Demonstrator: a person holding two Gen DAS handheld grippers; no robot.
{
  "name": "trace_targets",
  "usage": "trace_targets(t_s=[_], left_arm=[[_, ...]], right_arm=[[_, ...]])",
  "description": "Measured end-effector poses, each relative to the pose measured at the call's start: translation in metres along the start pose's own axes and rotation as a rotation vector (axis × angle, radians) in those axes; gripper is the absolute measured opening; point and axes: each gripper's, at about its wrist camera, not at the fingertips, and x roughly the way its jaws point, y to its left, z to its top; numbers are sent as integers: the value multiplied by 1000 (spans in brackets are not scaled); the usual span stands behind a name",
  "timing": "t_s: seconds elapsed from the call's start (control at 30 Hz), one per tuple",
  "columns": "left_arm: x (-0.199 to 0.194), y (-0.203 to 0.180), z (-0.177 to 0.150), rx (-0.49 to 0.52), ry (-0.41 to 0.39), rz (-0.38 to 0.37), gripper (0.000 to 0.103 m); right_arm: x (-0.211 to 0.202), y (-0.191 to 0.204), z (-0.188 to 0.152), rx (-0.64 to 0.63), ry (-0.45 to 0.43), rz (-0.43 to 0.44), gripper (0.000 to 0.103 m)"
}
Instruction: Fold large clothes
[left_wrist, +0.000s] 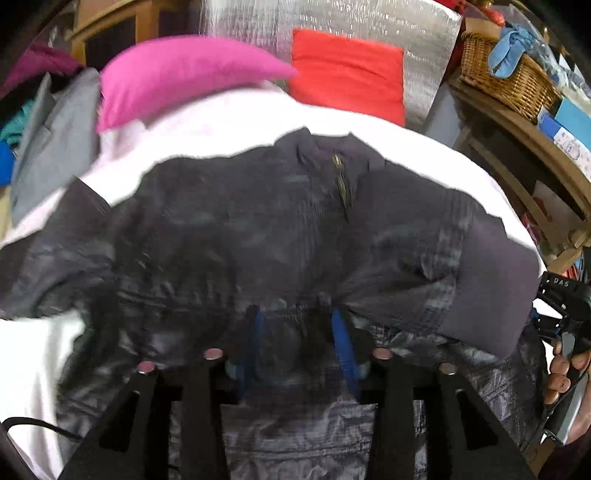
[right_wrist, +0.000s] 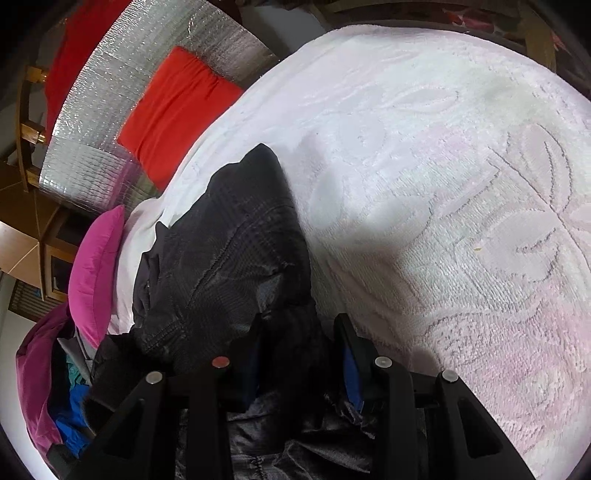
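A dark quilted jacket (left_wrist: 258, 229) lies spread on the white bedspread (left_wrist: 221, 122), its collar and zipper pointing away from me. My left gripper (left_wrist: 297, 328) is at the near hem. Its blue pads stand somewhat apart with bunched fabric between them, and creases run in toward the tips. In the right wrist view the jacket (right_wrist: 221, 258) is heaped along the left side of the bedspread (right_wrist: 443, 147). My right gripper (right_wrist: 303, 347) is shut on a thick fold that hides its left finger. The right gripper's body (left_wrist: 565, 314) and the hand (left_wrist: 561, 369) holding it show at the left view's right edge.
A pink pillow (left_wrist: 177, 74) and a red pillow (left_wrist: 347, 74) lie at the far side against silver foil padding (left_wrist: 406, 29). A wicker basket (left_wrist: 506, 74) sits on a wooden shelf (left_wrist: 517, 147) to the right. Other clothes (left_wrist: 48, 140) are piled at the left.
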Motion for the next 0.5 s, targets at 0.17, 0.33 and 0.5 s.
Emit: trace_targets(t_s=[0.17,0.33,0.5], left_arm=[[-34,-18,8,14,-184,-16,88],[-11,-67,7,155,-106,-77,91],[13,-103,9,175,-58,-108,92]], right_arm=[[0,5,-1,-8,-7,-24,41],[4,1,1,3,2,-3,41],[5,0,0,-11,1,-3,41]])
